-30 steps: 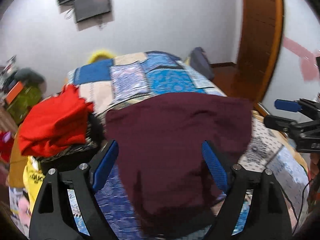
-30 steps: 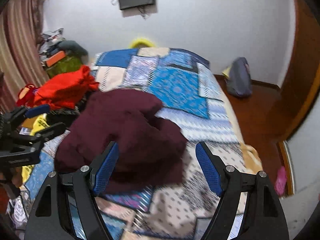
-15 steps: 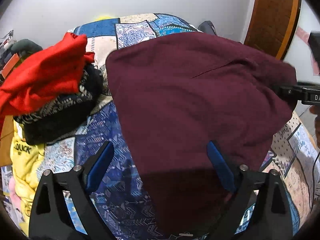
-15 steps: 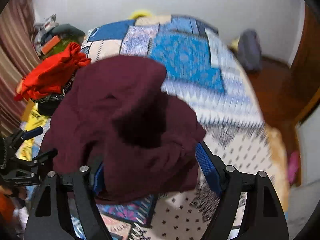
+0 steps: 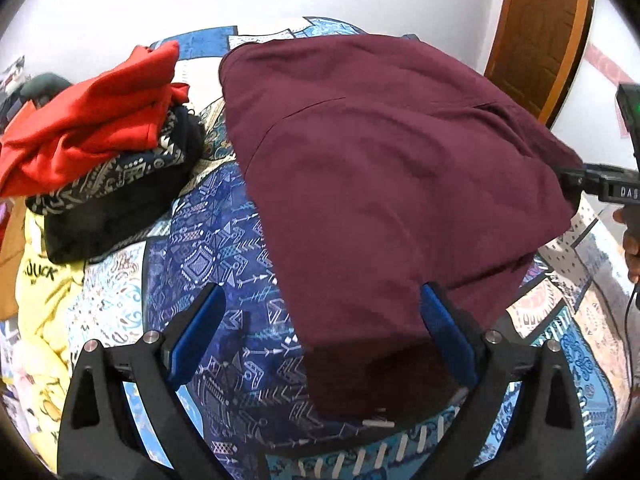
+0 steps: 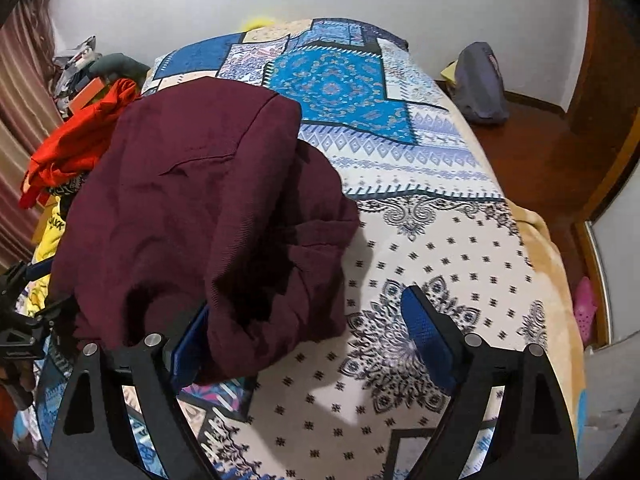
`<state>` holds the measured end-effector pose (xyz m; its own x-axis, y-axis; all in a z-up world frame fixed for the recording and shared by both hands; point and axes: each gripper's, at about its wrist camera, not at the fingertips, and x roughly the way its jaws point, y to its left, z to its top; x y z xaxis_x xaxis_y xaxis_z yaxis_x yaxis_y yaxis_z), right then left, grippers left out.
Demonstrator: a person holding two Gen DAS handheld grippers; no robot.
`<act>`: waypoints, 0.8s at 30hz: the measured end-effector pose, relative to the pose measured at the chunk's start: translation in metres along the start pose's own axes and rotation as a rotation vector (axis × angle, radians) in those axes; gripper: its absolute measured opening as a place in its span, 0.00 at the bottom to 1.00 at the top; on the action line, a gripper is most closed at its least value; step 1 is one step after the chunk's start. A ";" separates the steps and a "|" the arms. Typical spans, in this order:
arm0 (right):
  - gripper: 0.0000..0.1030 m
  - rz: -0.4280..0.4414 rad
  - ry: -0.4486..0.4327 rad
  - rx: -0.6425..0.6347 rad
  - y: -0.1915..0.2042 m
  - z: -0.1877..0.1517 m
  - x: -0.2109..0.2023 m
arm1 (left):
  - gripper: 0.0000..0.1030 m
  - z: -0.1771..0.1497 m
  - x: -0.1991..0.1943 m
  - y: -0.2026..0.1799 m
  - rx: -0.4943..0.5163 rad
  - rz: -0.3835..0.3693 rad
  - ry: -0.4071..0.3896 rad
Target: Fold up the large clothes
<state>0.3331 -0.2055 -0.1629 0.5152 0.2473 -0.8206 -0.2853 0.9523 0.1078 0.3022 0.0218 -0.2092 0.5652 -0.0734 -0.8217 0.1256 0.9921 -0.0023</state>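
Note:
A large maroon garment (image 5: 380, 168) lies folded on the patchwork bedspread (image 5: 224, 256); it also shows in the right wrist view (image 6: 192, 216). My left gripper (image 5: 320, 336) is open, its right finger against the garment's near left corner. My right gripper (image 6: 308, 340) is open, its left finger under the garment's near right edge, the cloth draping over it. Neither pair of jaws is closed on the cloth. The right gripper's body (image 5: 608, 188) shows at the far right of the left wrist view.
A pile of folded clothes, red (image 5: 88, 116) on top of black patterned (image 5: 112, 192), sits left of the garment, with a yellow garment (image 5: 44, 292) below it. A grey bag (image 6: 478, 84) rests on the wooden floor by the bed. A wooden door (image 5: 536, 32) stands at the right.
Both grippers have moved forward and down close to the maroon garment. It fills far more of both views, and its near edge lies at the fingers.

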 end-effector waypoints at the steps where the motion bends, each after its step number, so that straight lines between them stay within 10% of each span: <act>1: 0.83 -0.022 -0.007 -0.015 0.001 -0.002 -0.006 | 0.96 -0.001 -0.001 0.001 -0.005 0.000 0.003; 15: 0.83 -0.109 -0.138 -0.167 0.025 0.018 -0.070 | 0.95 0.014 -0.061 0.037 -0.005 0.172 -0.116; 24: 0.86 0.046 -0.092 -0.149 0.039 0.057 -0.030 | 0.95 0.049 -0.046 0.057 -0.129 0.065 -0.104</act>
<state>0.3526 -0.1654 -0.1019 0.5689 0.3116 -0.7611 -0.4231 0.9045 0.0541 0.3233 0.0763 -0.1433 0.6510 -0.0125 -0.7590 -0.0159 0.9994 -0.0302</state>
